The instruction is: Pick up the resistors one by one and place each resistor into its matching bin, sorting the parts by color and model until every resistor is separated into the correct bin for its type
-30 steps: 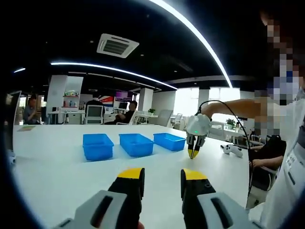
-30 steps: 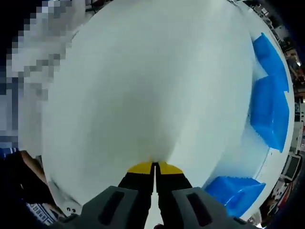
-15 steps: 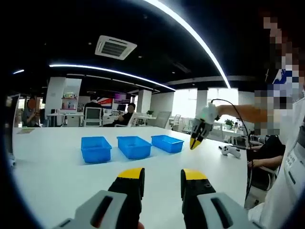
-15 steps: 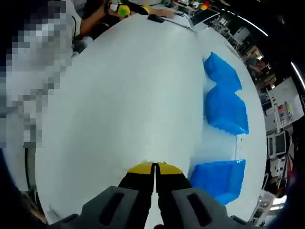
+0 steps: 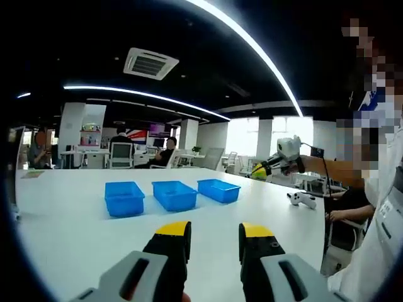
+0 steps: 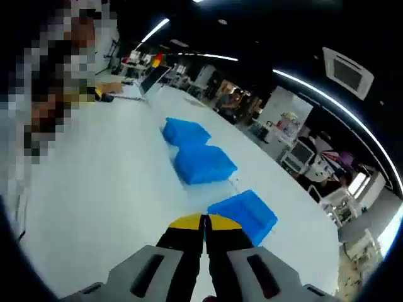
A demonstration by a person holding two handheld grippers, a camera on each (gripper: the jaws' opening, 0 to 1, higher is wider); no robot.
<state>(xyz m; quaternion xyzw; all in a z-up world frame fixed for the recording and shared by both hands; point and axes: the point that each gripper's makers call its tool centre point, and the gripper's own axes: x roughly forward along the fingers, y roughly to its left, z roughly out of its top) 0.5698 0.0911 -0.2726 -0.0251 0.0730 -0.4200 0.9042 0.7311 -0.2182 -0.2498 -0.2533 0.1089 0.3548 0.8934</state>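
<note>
1. On a white tabletop (image 5: 75, 220) in an open office: three blue bins (image 5: 174, 195) in a row, close together, well ahead of the left gripper (image 5: 214, 234); insides not visible from this low angle, so contents cannot be told.
2. Beyond the bins on the right side of the left gripper view, near the tabletop's edge: a white game controller (image 5: 302, 199); behind it, a seated person's arm (image 5: 345, 214). Nothing between the left gripper and the bins.
3. Farther back: desks, chairs and seated people (image 5: 165, 151) under a ceiling air vent (image 5: 150, 63) and long light strips.
4. Left gripper: yellow-tipped jaws apart, nothing between them, low over bare tabletop.
5. Right gripper (image 6: 203, 221): jaws pressed together; whether a resistor sits between the tips cannot be told. No resistor made out anywhere on the tabletop.
6. Since half a second ago: right gripper (image 5: 261, 170) raised and swung level, seen in the left gripper view held out at arm's length, above and right of the bins, instead of pointing down.
7. Right gripper view now looking along the bins (image 6: 201, 165), nearest one just past the tips.
</note>
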